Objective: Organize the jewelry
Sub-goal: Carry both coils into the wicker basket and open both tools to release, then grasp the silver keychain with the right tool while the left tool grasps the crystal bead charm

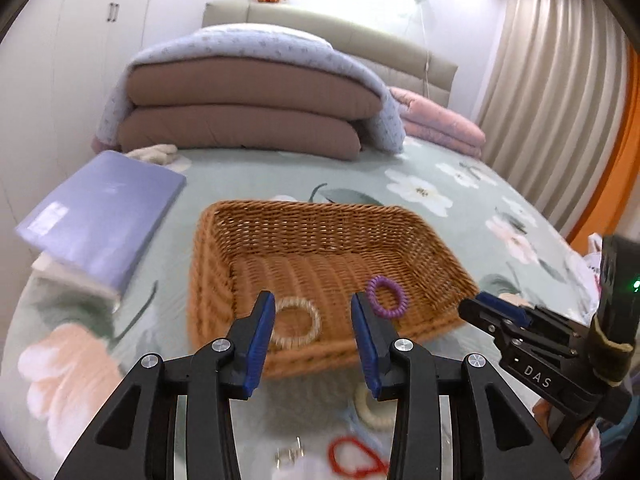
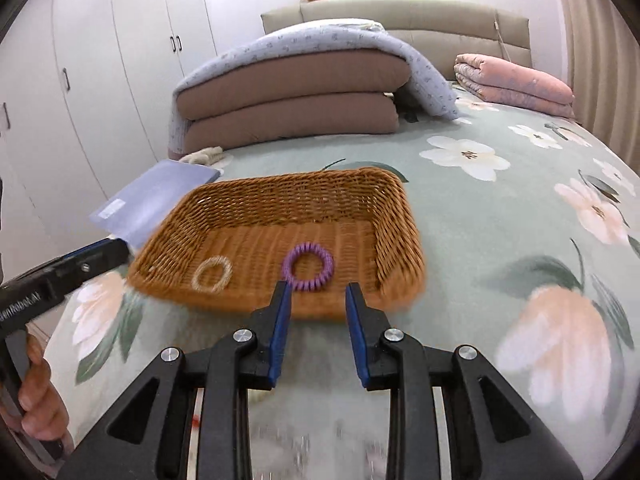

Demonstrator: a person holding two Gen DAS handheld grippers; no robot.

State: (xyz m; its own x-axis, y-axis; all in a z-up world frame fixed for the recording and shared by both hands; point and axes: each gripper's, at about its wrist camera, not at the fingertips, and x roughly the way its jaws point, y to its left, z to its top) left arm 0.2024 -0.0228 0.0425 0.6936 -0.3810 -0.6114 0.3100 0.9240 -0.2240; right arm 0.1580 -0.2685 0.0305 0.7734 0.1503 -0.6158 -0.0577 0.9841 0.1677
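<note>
Between picks, left gripper [image 1: 313,312] and right gripper [image 2: 318,300] both wide and empty over basket [image 2: 396,216] holding purple coil [image 2: 307,267] and beige ring [image 2: 213,274]; next, down to near red loop [image 1: 354,458].

Wicker basket [image 1: 320,236], brown, rectangular, open top, sits on the bed. Inside, flat on its floor near the front wall: beige bracelet ring [image 1: 297,323] to the left, purple spiral coil ring [image 1: 387,297] to the right, apart, not touching. Outside the basket, nearer the camera: cream ring [image 1: 374,412], red loop [image 1: 354,458], and a small metallic piece [image 1: 289,455], prob. earrings, too blurred to tell.
</note>
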